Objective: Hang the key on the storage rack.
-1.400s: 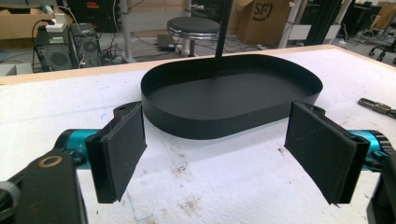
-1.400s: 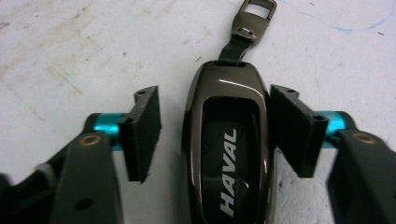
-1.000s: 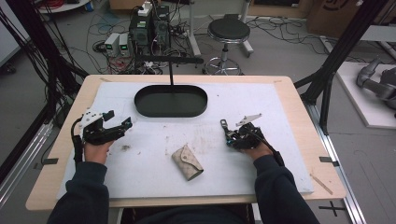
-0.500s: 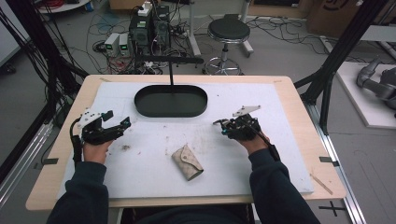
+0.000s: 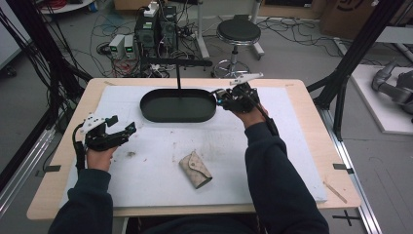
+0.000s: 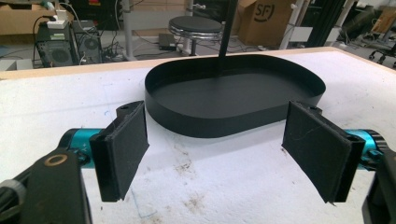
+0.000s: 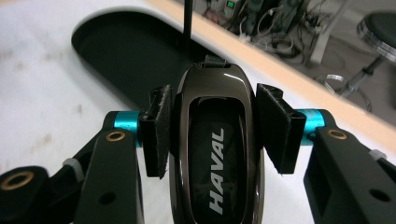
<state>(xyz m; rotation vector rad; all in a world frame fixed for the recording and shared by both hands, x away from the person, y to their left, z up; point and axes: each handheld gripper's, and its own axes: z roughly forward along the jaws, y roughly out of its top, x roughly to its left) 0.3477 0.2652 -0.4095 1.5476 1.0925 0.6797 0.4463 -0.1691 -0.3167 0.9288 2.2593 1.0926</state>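
Observation:
My right gripper (image 7: 212,135) is shut on a glossy black car key fob (image 7: 215,154) marked HAVAL, its pads pressing both long sides. In the high view the right gripper (image 5: 225,99) hangs raised at the right end of the black oval tray (image 5: 178,115). The tray (image 6: 233,121) lies just ahead of my left gripper (image 6: 212,158), whose jaws stand wide apart with nothing between them. That left gripper (image 5: 122,127) rests low at the table's left side. A beige patterned key pouch (image 5: 195,169) lies on the white mat near the front.
A thin black post (image 5: 178,78) rises behind the tray. The white mat (image 5: 292,165) covers most of the wooden table (image 5: 311,112). A stool (image 5: 238,31) and computer cases (image 5: 151,29) stand on the floor beyond the far edge.
My right hand has lifted off the mat and travelled up and toward the tray's right end, carrying the key fob. The left hand and the pouch have stayed put.

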